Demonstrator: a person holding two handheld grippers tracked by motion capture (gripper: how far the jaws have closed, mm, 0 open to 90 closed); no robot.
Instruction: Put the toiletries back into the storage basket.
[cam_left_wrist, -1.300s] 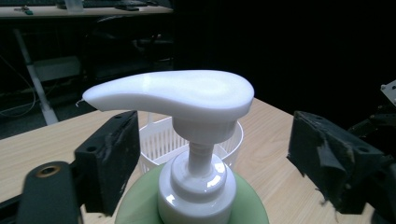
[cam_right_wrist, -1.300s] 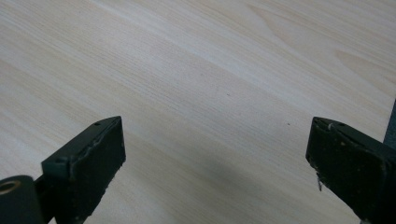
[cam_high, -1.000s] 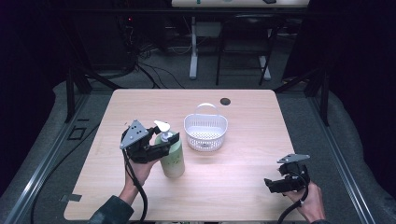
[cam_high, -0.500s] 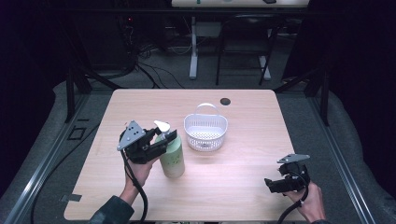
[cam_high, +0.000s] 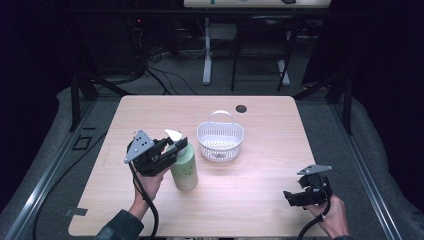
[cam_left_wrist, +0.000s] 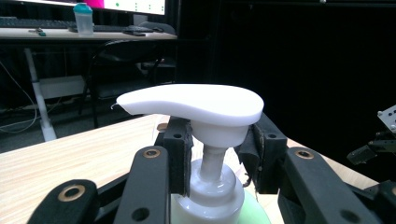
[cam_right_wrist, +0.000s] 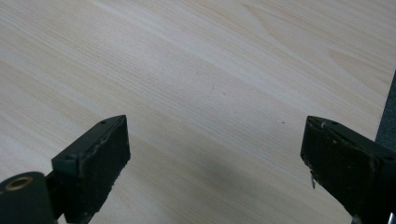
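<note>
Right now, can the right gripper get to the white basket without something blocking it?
Probably yes. The right gripper hovers open near the table's front right corner, and only bare wood lies between it and the white basket. The pump bottle, clamped by the left gripper, stands on the basket's other side.

The left gripper (cam_high: 172, 146) is being held up off the surface by the left hand (cam_high: 149, 181), its jaws pressing in on something between them. The right gripper (cam_high: 292, 196) is sitting low in the right hand (cam_high: 331, 216), well apart from the other, its jaws gaping wide.
</note>
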